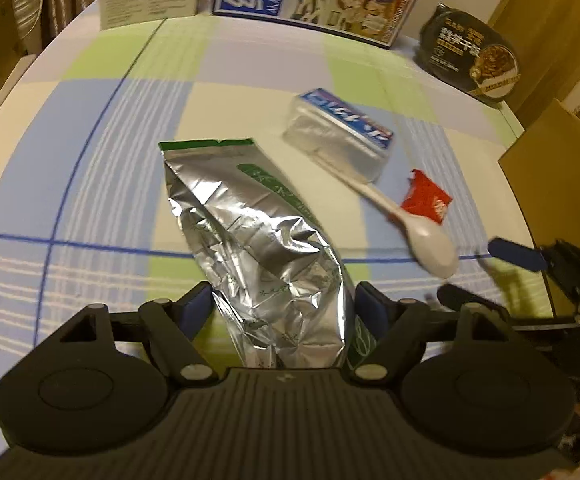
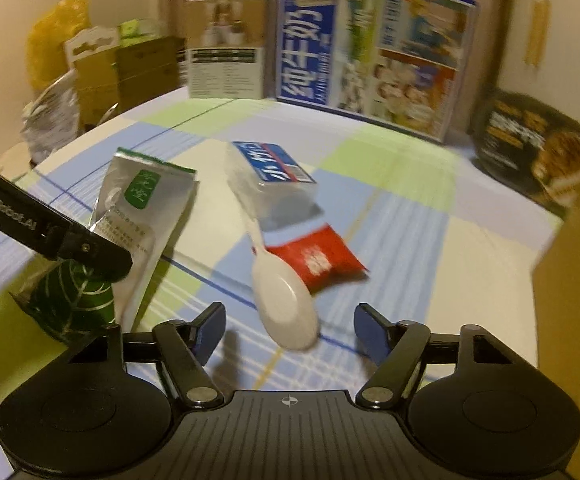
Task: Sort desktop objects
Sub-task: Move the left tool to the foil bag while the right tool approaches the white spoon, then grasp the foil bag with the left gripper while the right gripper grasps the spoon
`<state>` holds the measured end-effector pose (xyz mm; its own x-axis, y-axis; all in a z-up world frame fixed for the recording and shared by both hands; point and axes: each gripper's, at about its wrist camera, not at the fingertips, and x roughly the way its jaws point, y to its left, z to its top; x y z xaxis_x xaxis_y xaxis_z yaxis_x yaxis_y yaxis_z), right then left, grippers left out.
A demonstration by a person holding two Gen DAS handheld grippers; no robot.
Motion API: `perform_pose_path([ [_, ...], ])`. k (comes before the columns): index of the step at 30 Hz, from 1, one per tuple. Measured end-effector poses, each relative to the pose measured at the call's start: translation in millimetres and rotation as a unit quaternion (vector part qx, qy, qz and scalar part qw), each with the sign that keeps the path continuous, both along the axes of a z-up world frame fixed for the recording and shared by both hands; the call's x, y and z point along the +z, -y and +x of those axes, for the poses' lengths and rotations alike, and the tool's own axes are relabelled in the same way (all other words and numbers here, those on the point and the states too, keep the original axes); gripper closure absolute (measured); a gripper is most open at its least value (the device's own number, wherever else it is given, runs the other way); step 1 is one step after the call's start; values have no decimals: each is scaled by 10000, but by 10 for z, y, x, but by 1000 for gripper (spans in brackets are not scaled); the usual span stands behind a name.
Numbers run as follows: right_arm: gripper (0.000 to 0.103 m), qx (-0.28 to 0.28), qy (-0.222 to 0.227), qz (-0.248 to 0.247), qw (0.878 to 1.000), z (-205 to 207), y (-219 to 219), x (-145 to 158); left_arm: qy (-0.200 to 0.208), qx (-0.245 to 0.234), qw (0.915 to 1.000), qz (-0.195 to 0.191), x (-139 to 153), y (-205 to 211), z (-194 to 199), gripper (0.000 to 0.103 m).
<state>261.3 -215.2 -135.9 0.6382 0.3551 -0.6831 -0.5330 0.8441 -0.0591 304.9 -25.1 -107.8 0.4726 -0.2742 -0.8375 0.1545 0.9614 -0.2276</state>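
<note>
A checked tablecloth [image 1: 250, 80] carries a silver foil pouch [image 1: 250, 232]; right of the pouch lie a white spoon [image 1: 418, 232], a red sachet [image 1: 428, 200] and a blue-topped packet [image 1: 342, 132].

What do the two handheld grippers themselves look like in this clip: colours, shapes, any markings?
Both look alike: the left gripper and right gripper have matte black bodies with a ribbed centre panel, round side housings, silver pivot pins and dark blue finger pads. White lettering marks the left gripper's side. No hands, sleeves or cables show.
</note>
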Motion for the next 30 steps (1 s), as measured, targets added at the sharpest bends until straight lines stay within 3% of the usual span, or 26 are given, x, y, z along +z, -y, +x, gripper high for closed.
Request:
perform_pose_path([
  [4,47,168,63,-77,9998,83,-87,-78,31,8,10000,-16,-10,-37,-31,23],
  [8,70,116,70,-75,9999,88,-91,-116,55,-30,10000,-20,-27,-15,-35,23],
  [12,71,-3,-88,76,9999,19,-35,-68,102,-1,9999,13,-45,15,-13,26],
  [19,71,-739,-691,638,9928,-339,191,117,141,-22,9999,-29,34,47,-123,44],
  [25,73,-1068,-890,720,9877,-949,351,281,43,-598,9981,169,136,199,-481,55],
  [30,73,-1130,-942,621,9872,-1416,415,284,-80,-1255,9919,164,184,291,-983,55],
])
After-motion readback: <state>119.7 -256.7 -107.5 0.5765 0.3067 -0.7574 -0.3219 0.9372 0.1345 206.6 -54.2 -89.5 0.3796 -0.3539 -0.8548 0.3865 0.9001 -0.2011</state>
